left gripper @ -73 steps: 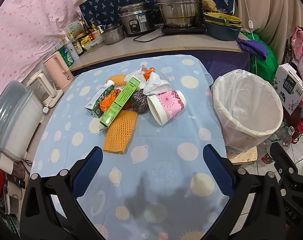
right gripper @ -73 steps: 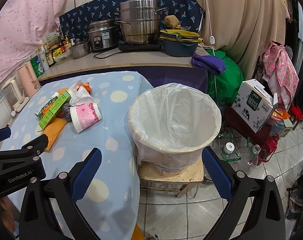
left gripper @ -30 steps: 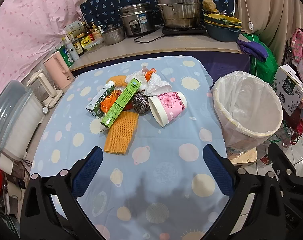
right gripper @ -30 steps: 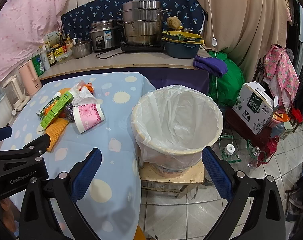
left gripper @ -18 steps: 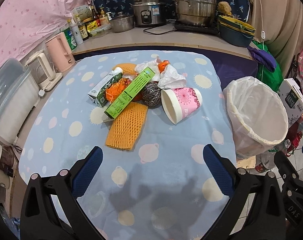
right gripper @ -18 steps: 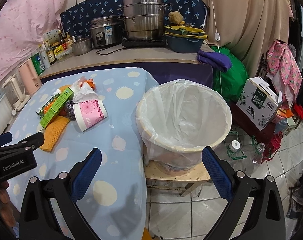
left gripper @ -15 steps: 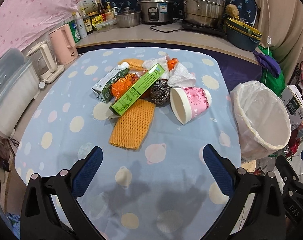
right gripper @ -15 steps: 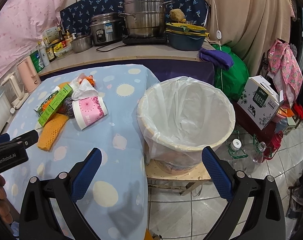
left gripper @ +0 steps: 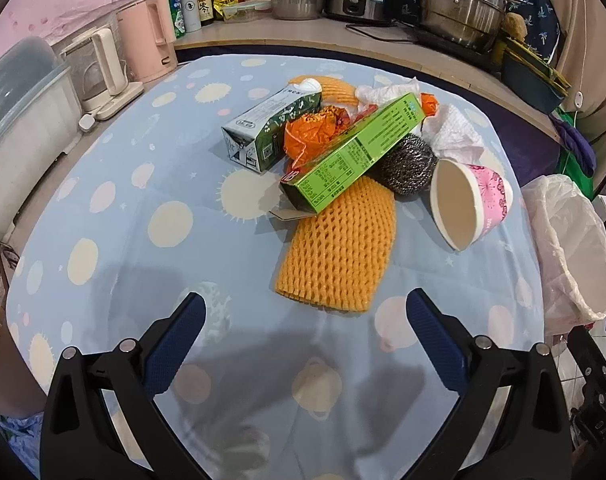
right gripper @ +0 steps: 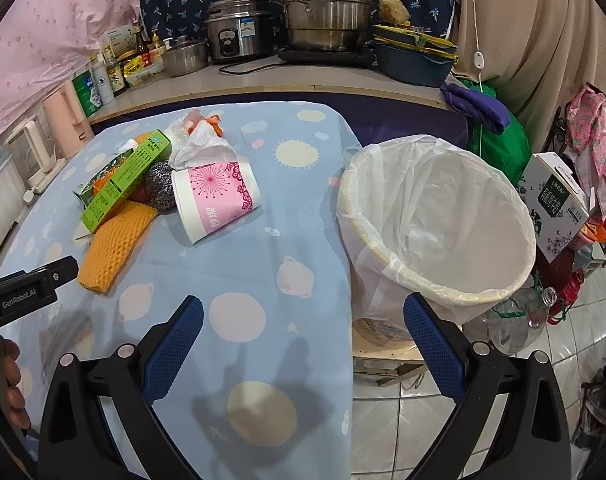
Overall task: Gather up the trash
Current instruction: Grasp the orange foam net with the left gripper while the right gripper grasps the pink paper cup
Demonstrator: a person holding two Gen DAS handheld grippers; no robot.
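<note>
A heap of trash lies mid-table: an orange foam net, a green box, a milk carton, an orange wrapper, a steel scourer, white tissue and a tipped pink paper cup. My left gripper hangs open just short of the foam net. My right gripper is open above the table's right edge, with the cup ahead to the left. A bin lined with a white bag stands beside the table; the bin shows at the right of the left wrist view.
A blue dotted cloth covers the table. Kettles and a plastic container line its left side. The counter behind holds pots, a rice cooker and bottles. A cardboard box and plastic bottles sit on the floor.
My left gripper has moved forward and down toward the trash heap, which now looks larger and nearer. My right gripper has shifted slightly left, over the table edge. Both stay open.
</note>
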